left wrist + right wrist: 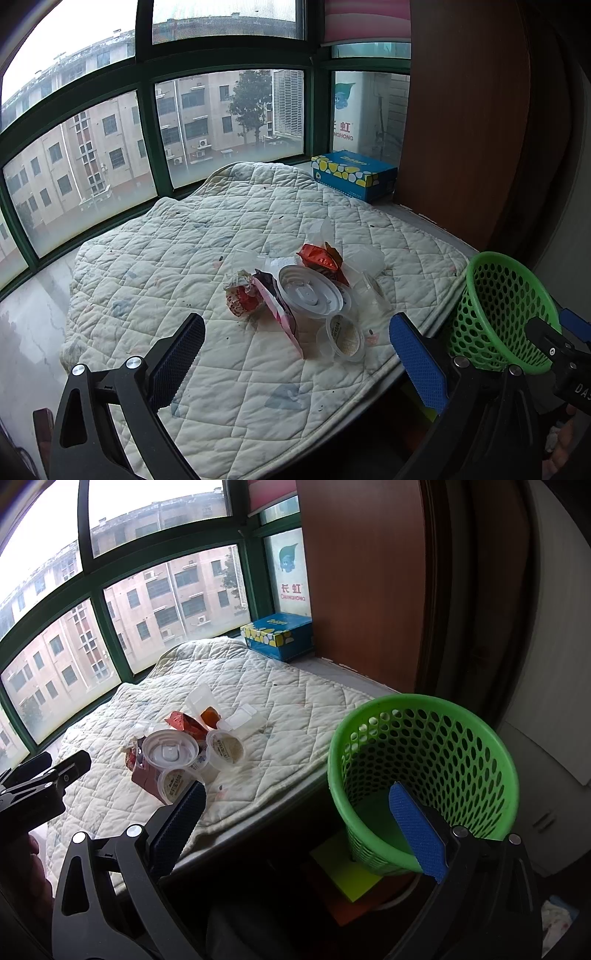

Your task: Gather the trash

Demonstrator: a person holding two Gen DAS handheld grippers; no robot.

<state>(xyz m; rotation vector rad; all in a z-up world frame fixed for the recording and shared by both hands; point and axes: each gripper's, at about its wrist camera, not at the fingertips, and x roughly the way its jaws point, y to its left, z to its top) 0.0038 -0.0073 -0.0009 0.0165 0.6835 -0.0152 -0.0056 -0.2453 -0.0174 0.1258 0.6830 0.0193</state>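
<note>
the left gripper hangs above the near part of a quilted pad, its jaws spread wide apart with nothing between them, tilted down toward a small heap of trash near the pad's right front edge. the heap holds a round white plastic lid, a crumpled red-and-white wrapper to its left, a pink and dark packet lying between those two, a red foil wrapper behind the lid, a small clear cup with a printed top in front of it, and some clear plastic containers on the right side. all of it lies on the pad, touching or just beside one another. the right gripper is also wide apart and empty; one blue pad shows in front of a green perforated basket, which stands lower than the surface, just off its right edge, and looks empty as far as can be seen. in the right wrist view the left gripper's black frame shows at the left edge. a blue patterned tissue box sits at the far corner beside a brown wooden panel, under the green-framed window.
</note>
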